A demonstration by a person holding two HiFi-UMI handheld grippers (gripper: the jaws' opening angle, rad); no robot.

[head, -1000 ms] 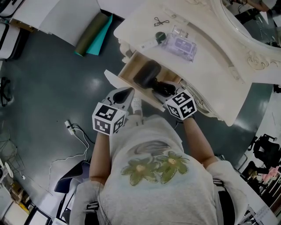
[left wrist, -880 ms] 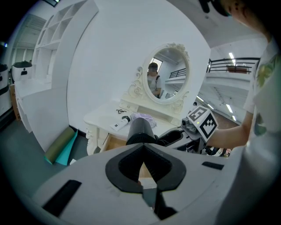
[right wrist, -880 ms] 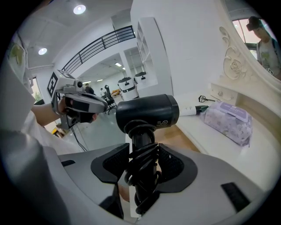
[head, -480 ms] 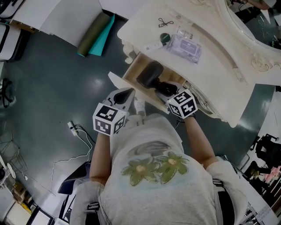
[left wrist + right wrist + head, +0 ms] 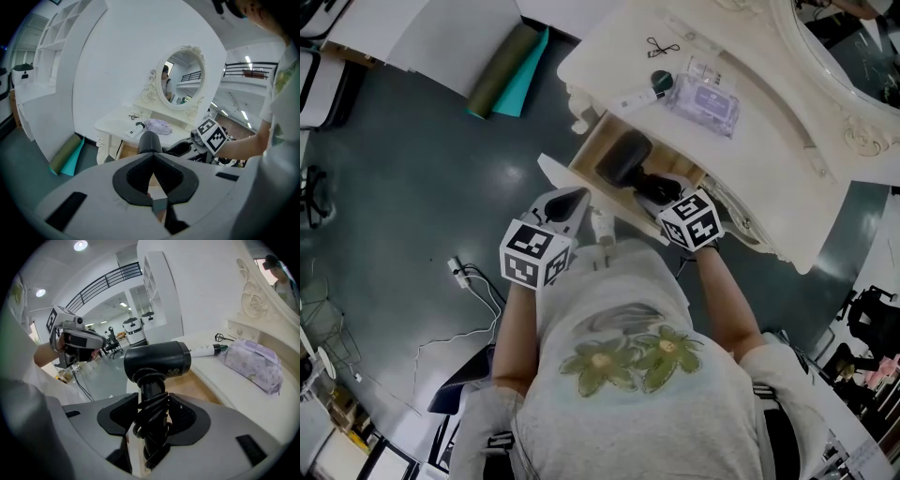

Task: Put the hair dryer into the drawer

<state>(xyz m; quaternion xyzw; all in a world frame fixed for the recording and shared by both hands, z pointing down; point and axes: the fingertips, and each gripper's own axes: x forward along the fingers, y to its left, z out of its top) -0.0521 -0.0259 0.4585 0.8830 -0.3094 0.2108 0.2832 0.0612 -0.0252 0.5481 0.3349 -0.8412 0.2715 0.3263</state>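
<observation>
A black hair dryer [image 5: 623, 157] hangs head-first over the open wooden drawer [image 5: 585, 150] of the white dressing table [image 5: 769, 141]. My right gripper [image 5: 667, 199] is shut on its handle, which has the cord wound round it. In the right gripper view the handle sits between the pads of the right gripper [image 5: 152, 420], with the hair dryer's head [image 5: 157, 359] beyond. Whether the head touches the drawer bottom I cannot tell. My left gripper [image 5: 572, 199] is shut on nothing and hangs by the drawer's white front. In the left gripper view, the left gripper [image 5: 152, 157] points toward the hair dryer [image 5: 149, 141].
On the table top lie a purple wipes pack [image 5: 705, 94], a white tube [image 5: 639, 94] and a black clip [image 5: 661, 47]. An oval mirror [image 5: 844, 56] stands behind. A rolled green mat [image 5: 502, 70] and a white cable [image 5: 469, 281] lie on the grey floor.
Almost nothing: the view has drifted a little, and the hair dryer stays over the drawer in my right gripper. The left gripper has not moved.
</observation>
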